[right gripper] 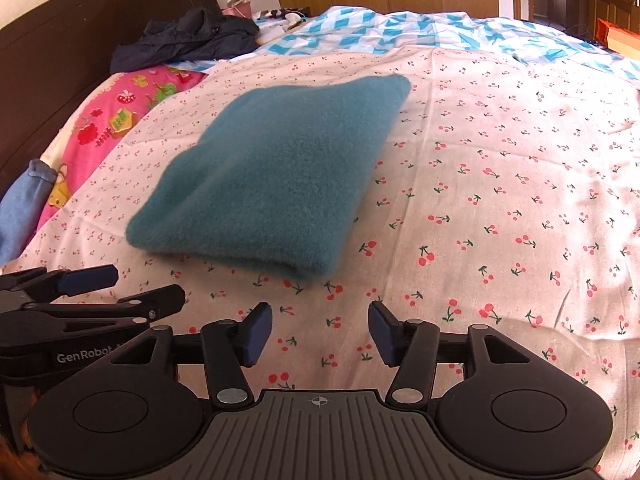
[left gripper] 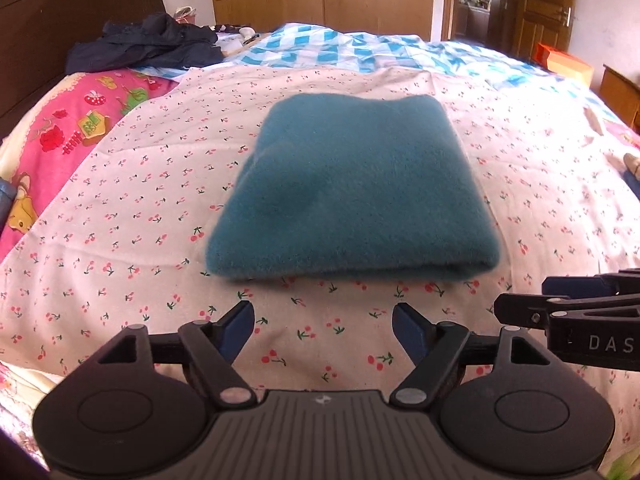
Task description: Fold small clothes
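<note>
A teal fuzzy garment [left gripper: 352, 188] lies folded into a neat rectangle on the cherry-print sheet [left gripper: 140, 200]. It also shows in the right wrist view [right gripper: 272, 172], left of centre. My left gripper [left gripper: 324, 320] is open and empty, just short of the garment's near edge. My right gripper [right gripper: 320, 328] is open and empty, near the garment's near right corner. Each gripper shows at the edge of the other's view: the right one [left gripper: 520, 296] and the left one [right gripper: 148, 284].
A dark jacket [left gripper: 144, 44] lies heaped by the brown headboard [left gripper: 48, 32]. A pink cartoon blanket [left gripper: 72, 128] is at the left, a blue-checked quilt [left gripper: 360, 52] behind. A blue sleeve [right gripper: 24, 204] lies at the left edge. Wooden wardrobe and door stand beyond.
</note>
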A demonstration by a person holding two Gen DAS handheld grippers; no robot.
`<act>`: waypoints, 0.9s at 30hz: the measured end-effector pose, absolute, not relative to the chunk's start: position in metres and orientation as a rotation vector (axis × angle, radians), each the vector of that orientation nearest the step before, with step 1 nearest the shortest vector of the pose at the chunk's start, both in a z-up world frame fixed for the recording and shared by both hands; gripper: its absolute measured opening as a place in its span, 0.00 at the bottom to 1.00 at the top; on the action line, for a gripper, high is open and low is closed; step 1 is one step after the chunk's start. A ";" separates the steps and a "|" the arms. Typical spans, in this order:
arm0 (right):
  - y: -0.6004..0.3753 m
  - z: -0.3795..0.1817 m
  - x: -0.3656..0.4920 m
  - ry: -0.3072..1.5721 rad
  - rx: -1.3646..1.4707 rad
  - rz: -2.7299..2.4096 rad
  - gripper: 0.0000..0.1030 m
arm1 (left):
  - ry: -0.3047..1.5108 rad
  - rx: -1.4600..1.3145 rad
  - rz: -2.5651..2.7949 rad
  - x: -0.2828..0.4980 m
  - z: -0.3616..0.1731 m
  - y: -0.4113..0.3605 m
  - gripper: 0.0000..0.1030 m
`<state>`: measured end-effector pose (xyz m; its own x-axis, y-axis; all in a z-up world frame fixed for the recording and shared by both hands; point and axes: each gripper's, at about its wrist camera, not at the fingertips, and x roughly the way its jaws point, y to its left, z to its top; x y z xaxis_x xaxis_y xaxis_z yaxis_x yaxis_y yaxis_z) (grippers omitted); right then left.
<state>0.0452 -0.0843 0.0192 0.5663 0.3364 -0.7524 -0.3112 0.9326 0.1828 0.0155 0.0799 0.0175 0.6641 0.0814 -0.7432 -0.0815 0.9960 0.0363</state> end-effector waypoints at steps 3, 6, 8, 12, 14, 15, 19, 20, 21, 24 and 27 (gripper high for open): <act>-0.087 0.018 0.042 0.884 0.035 0.377 0.61 | 0.852 0.038 0.104 0.016 0.017 0.074 0.83; -0.089 0.015 0.039 0.883 0.038 0.375 0.63 | 0.858 0.052 0.100 0.015 0.017 0.072 0.83; -0.090 0.014 0.038 0.886 0.043 0.376 0.64 | 0.861 0.061 0.100 0.015 0.016 0.071 0.83; -0.090 0.012 0.035 0.888 0.037 0.373 0.66 | 0.867 0.066 0.100 0.016 0.014 0.071 0.84; -0.089 0.012 0.035 0.887 0.034 0.371 0.67 | 0.870 0.055 0.094 0.016 0.014 0.072 0.84; -0.088 0.012 0.036 0.887 0.033 0.371 0.67 | 0.868 0.051 0.091 0.015 0.015 0.073 0.84; -0.087 0.012 0.035 0.886 0.032 0.373 0.67 | 0.873 0.028 0.076 0.015 0.017 0.076 0.84; -0.087 0.012 0.035 0.887 0.029 0.372 0.67 | 0.877 0.018 0.072 0.015 0.017 0.077 0.84; -0.086 0.012 0.035 0.888 0.027 0.371 0.67 | 0.880 0.012 0.071 0.015 0.016 0.077 0.84; -0.086 0.012 0.034 0.888 0.024 0.370 0.67 | 0.878 0.009 0.074 0.014 0.017 0.078 0.85; -0.086 0.012 0.035 0.888 0.026 0.370 0.68 | 0.877 0.012 0.072 0.014 0.016 0.078 0.85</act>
